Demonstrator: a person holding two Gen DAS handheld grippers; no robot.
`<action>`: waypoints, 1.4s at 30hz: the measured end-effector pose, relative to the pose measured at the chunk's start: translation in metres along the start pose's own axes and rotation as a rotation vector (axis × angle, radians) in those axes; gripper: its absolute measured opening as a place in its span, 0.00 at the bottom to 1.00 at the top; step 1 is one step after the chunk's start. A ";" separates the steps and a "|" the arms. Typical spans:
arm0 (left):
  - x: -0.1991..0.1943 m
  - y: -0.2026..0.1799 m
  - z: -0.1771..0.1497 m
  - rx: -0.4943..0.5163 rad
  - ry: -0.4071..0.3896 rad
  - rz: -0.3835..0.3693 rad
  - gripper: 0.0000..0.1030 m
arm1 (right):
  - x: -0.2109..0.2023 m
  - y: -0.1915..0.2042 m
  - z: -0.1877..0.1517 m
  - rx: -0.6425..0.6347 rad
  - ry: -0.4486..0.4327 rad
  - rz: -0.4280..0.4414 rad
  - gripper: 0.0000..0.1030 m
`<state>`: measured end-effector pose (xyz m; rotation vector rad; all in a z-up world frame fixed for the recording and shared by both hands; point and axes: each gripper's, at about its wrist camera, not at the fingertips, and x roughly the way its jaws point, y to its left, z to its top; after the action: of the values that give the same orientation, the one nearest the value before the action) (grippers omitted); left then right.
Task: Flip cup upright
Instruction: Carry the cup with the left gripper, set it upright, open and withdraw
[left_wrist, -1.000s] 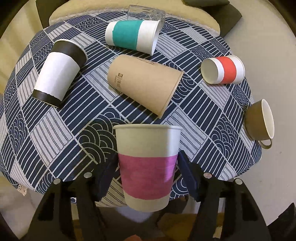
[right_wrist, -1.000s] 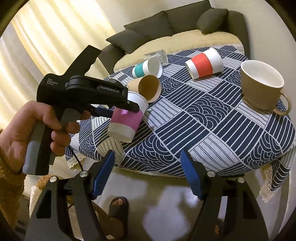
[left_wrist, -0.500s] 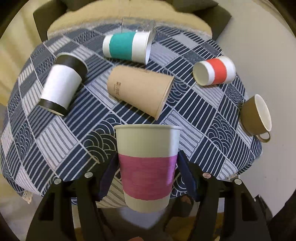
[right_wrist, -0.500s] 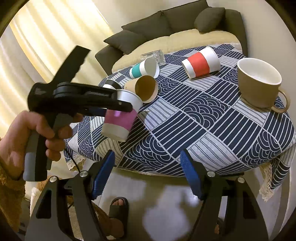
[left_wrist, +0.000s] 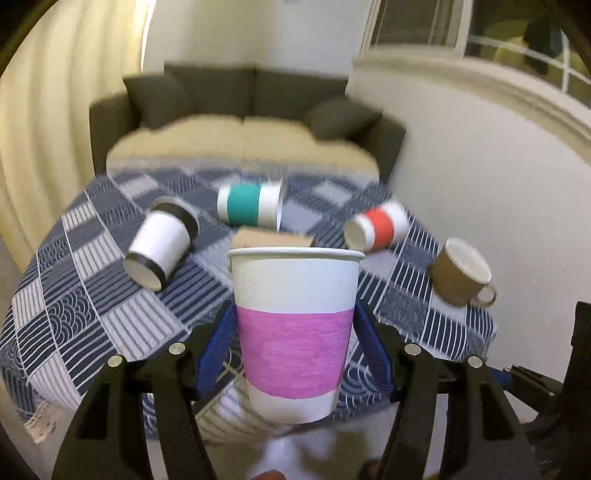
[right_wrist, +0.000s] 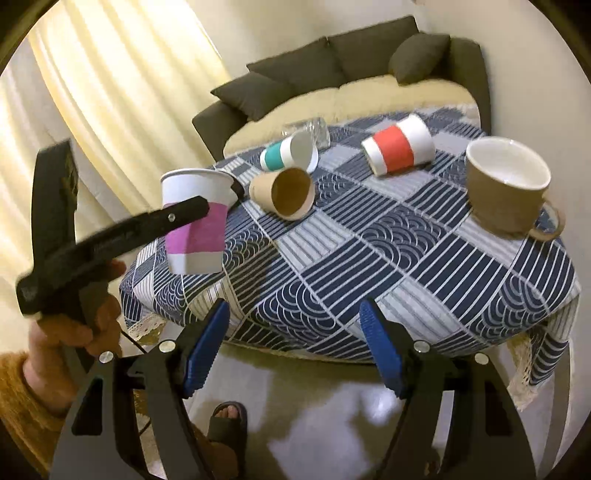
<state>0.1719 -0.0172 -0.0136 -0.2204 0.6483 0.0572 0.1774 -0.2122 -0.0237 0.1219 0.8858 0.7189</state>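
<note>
My left gripper (left_wrist: 295, 332) is shut on a white paper cup with a pink band (left_wrist: 293, 339). It holds the cup upright, mouth up, in the air over the near left edge of the round table (right_wrist: 406, 258). The same cup (right_wrist: 195, 225) and the left gripper (right_wrist: 199, 208) show in the right wrist view. My right gripper (right_wrist: 293, 343) is open and empty, off the table's front edge.
Lying on their sides on the patterned cloth: a teal-banded cup (left_wrist: 251, 205), a black-and-white cup (left_wrist: 159, 243), a red-banded cup (left_wrist: 376, 230), a brown paper cup (right_wrist: 284, 192) and a clear glass (right_wrist: 308, 131). A brown mug (right_wrist: 506, 184) stands upright at the right. A sofa (left_wrist: 243, 110) is behind.
My left gripper has tilted up from looking down on the table to looking level, turning the pink cup upright. The right gripper has barely moved.
</note>
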 end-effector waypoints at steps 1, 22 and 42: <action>-0.003 0.000 -0.004 0.000 -0.047 0.002 0.61 | -0.001 0.001 0.000 -0.002 -0.007 -0.004 0.70; 0.010 -0.028 -0.080 0.065 -0.510 0.217 0.63 | -0.004 -0.004 0.002 -0.018 -0.055 -0.068 0.70; 0.038 -0.033 -0.104 0.129 -0.523 0.250 0.64 | 0.015 -0.007 0.003 -0.026 -0.008 -0.126 0.70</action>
<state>0.1446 -0.0728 -0.1110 0.0055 0.1534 0.3028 0.1899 -0.2078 -0.0350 0.0446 0.8685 0.6116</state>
